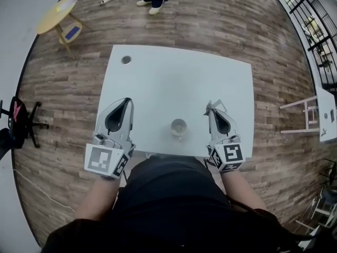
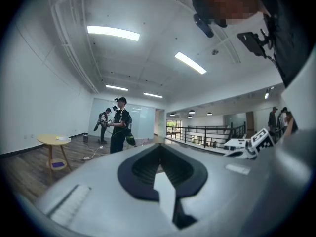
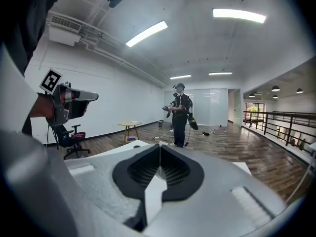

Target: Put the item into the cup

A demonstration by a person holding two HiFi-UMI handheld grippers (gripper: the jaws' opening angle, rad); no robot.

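The left gripper (image 1: 128, 101) and right gripper (image 1: 212, 113) hang over the white table (image 1: 174, 73), both with jaws pressed together. The cup (image 1: 178, 126) stands between them (its inside is too small to see). A pale bit (image 1: 210, 106) at the right tip is too blurry to name.

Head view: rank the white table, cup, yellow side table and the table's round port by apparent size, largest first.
1. white table, by far the largest.
2. yellow side table. It is farther off and at the warped edge, so this is apparent size only.
3. cup.
4. round port, the smallest.
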